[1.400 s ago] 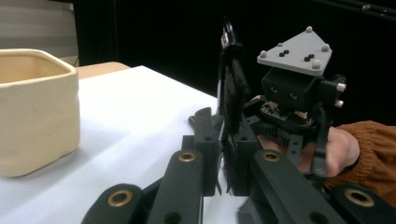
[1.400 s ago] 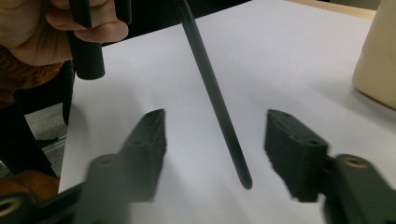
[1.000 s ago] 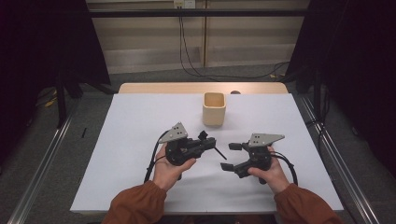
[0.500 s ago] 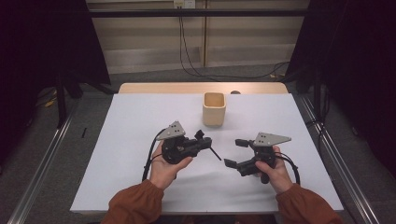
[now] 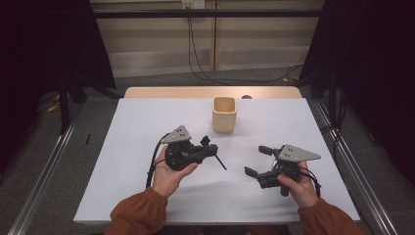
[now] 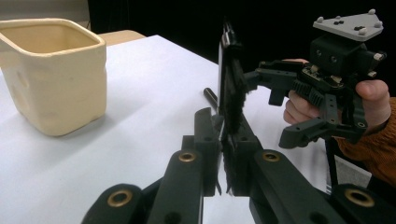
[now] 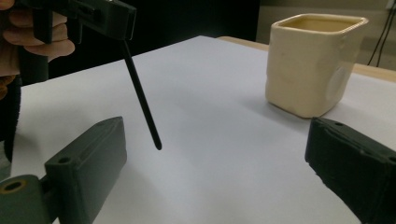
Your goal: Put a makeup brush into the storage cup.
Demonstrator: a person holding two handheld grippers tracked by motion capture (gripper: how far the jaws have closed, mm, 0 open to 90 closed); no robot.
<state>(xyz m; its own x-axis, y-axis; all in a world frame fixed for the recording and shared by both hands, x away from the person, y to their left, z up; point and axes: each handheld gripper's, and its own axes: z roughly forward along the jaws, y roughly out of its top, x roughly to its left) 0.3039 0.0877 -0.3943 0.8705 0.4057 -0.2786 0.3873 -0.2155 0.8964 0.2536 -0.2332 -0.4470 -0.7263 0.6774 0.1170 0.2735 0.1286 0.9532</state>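
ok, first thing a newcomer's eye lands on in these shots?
Probably the cream square cup, alone at the far middle of the white table. Next, the left gripper, shut on a thin black stick that slants down toward the table. To its right, the right gripper hovers with jaws wide open, nothing between them.

Cup (image 6: 51,74): the left gripper view's edge cuts off its left side for you.
Black stick (image 6: 229,84): your left hand-held gripper (image 6: 223,140) hides its clamped part.
Stick's tip: too blurred to tell you its shape.
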